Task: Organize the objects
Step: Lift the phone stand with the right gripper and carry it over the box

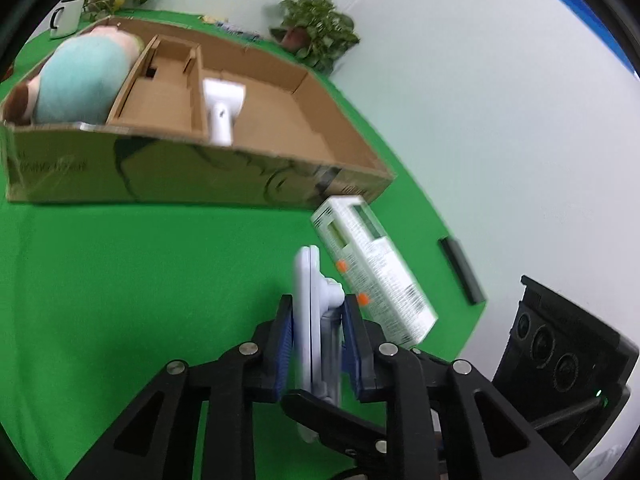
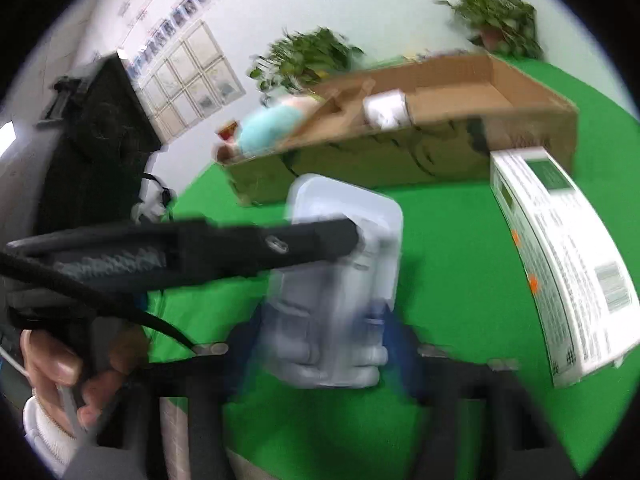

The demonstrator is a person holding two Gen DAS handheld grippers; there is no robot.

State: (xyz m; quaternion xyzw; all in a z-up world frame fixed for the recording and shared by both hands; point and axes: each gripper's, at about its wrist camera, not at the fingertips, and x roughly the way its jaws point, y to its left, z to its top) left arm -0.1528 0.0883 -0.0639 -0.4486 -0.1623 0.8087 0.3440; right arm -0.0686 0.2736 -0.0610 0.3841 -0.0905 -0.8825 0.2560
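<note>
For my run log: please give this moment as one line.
left gripper: shut on white plastic package | right gripper: cannot tell | white carton: on green cloth | cardboard box: behind

A green-covered table [image 1: 140,280] carries a cardboard box [image 1: 160,176], two potted plants [image 1: 316,32] and a black bar [image 1: 460,270].

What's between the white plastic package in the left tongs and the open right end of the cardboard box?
Mainly the box's near wall, which the white plastic package must clear. The white carton lies just right of the path, beside the left tongs.
</note>
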